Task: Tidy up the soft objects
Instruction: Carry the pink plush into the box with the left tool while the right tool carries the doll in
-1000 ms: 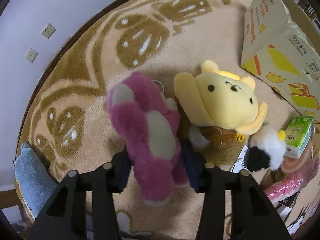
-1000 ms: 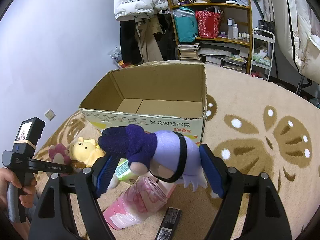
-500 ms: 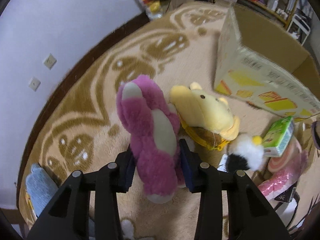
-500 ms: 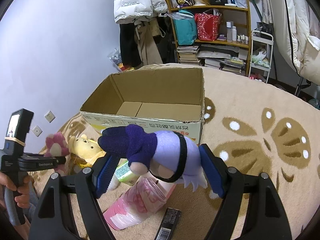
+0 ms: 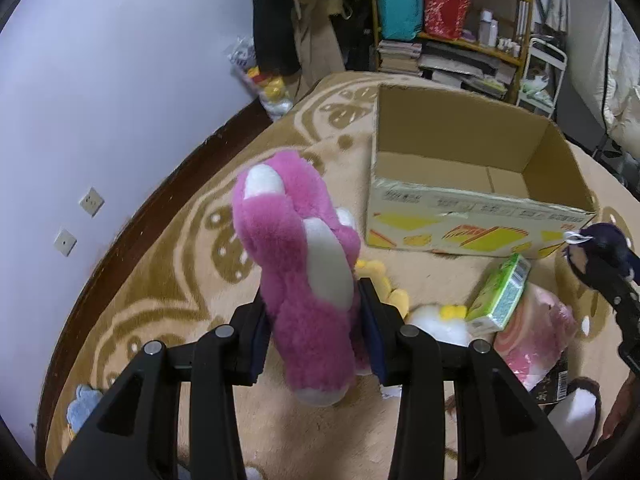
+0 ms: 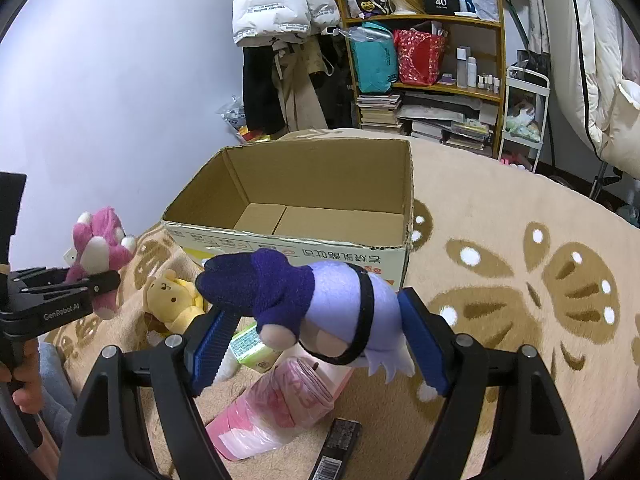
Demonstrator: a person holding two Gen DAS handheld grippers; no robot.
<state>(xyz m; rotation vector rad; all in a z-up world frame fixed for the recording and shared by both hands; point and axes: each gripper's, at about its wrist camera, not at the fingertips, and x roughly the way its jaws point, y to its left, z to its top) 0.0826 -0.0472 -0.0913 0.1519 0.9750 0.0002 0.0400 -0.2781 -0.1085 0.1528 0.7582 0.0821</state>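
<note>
Mid-carry, the left gripper (image 5: pixel 314 316) is clamped on the pink plush (image 5: pixel 304 264) held off the rug, the right gripper (image 6: pixel 316 336) pinches the purple doll (image 6: pixel 320 300) just short of the empty box (image 6: pixel 312 216), so next each should release over its opening.

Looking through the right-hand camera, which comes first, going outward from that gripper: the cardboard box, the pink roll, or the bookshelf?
1. The pink roll lies on the rug just below the right gripper, which is clamped on the purple plush doll.
2. The cardboard box stands open, straight ahead past the doll.
3. The bookshelf is farthest, against the back wall.
</note>
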